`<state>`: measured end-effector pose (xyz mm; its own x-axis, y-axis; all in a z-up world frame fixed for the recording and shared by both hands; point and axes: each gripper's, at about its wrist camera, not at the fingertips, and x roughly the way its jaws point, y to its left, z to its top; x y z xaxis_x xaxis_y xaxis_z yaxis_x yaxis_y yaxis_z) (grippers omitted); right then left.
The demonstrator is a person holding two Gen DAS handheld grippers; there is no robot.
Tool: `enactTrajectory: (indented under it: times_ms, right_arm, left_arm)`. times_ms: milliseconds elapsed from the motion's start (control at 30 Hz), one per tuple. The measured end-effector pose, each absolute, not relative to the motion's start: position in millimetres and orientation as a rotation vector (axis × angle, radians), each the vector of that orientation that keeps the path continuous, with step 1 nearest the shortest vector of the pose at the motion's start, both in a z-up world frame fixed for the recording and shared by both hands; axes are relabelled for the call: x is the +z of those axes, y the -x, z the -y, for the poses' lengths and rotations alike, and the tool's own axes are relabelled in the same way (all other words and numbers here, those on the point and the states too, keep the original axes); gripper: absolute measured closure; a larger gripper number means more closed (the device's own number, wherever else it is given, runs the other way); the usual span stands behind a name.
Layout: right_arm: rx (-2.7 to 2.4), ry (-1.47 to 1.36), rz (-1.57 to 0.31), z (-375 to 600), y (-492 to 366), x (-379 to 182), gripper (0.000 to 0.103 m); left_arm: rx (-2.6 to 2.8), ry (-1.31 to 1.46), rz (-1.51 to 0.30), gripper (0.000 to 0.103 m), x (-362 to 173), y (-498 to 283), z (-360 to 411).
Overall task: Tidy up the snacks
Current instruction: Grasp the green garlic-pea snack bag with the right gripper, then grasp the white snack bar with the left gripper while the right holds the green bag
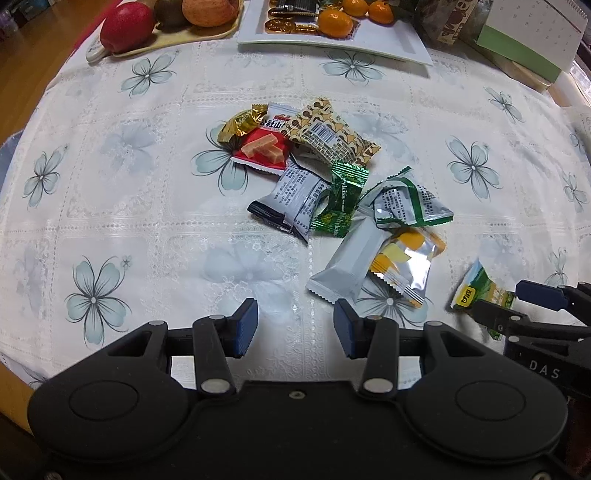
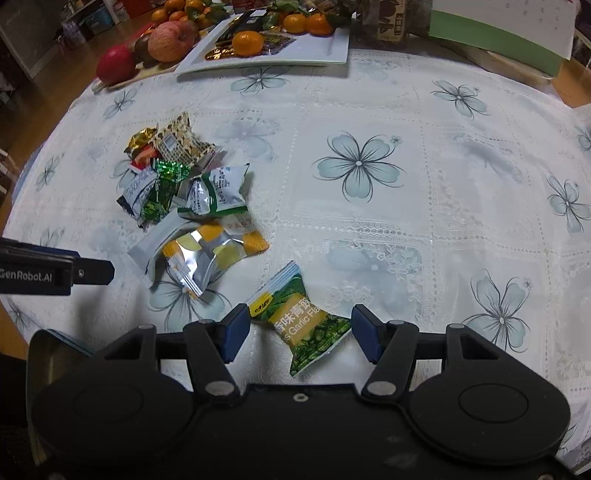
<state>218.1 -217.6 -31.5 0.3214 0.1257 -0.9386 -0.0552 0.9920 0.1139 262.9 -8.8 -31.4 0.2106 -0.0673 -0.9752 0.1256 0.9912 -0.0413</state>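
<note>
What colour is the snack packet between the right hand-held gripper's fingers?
Mostly green with a yellow-orange band, the garlic pea packet shows best in the right wrist view.

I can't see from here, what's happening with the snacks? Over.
Both grippers open, left gripper empty. Right gripper around green pea packet, not squeezing. Snack pile untouched. Nothing blocking.

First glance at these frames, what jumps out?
A heap of snack packets sits mid-table on the flowered cloth. One green pea packet lies apart, between the open fingers of the right gripper; the left gripper is open over bare cloth. At the far edge, a white tray holds tangerines.
</note>
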Motion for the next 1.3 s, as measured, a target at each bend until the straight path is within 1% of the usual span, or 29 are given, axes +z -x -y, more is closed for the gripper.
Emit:
enactTrajectory:
  times_ms: [133, 200, 267, 300, 333, 367, 433, 667, 867, 1267, 1300]
  right_arm:
    - [0.116, -0.037, -1.254, 217, -220, -40, 0.04]
    - [0.113, -0.067, -1.262, 220, -221, -42, 0.045]
    - [0.113, -0.097, -1.275, 221, -223, -45, 0.052]
    - [0.115, -0.109, -1.282, 221, -224, -46, 0.053]
    - [0.115, -0.118, -1.287, 221, -224, -47, 0.059]
    - [0.108, -0.12, -1.286, 220, -224, -47, 0.061]
    - [0.106, -0.12, -1.281, 218, -224, -47, 0.071]
    - [0.068, -0.153, -1.282, 217, -225, -47, 0.072]
    - [0.066, -0.187, -1.285, 222, -224, -47, 0.072]
    - [0.051, -0.252, -1.301, 229, -223, -48, 0.071]
    - [0.05, -0.256, -1.302, 229, -223, -48, 0.071]
  left_arm:
    - [-0.124, -0.015, -1.369, 0.051, -35, -270, 3]
    - [-0.118, 0.008, -1.368, 0.051, -35, -272, 0]
    - [-0.119, 0.034, -1.368, 0.051, -34, -275, -2]
    - [-0.123, 0.048, -1.369, 0.051, -34, -276, -3]
    - [-0.125, 0.059, -1.367, 0.051, -34, -277, -3]
    - [-0.127, 0.07, -1.364, 0.051, -33, -278, -4]
    - [-0.135, 0.091, -1.349, 0.051, -32, -280, -4]
    - [-0.209, 0.108, -1.309, 0.051, -33, -285, 15]
    - [-0.232, 0.065, -1.301, 0.051, -39, -287, 35]
    - [-0.222, 0.095, -1.323, 0.051, -56, -293, 40]
    - [-0.222, 0.11, -1.322, 0.053, -56, -294, 39]
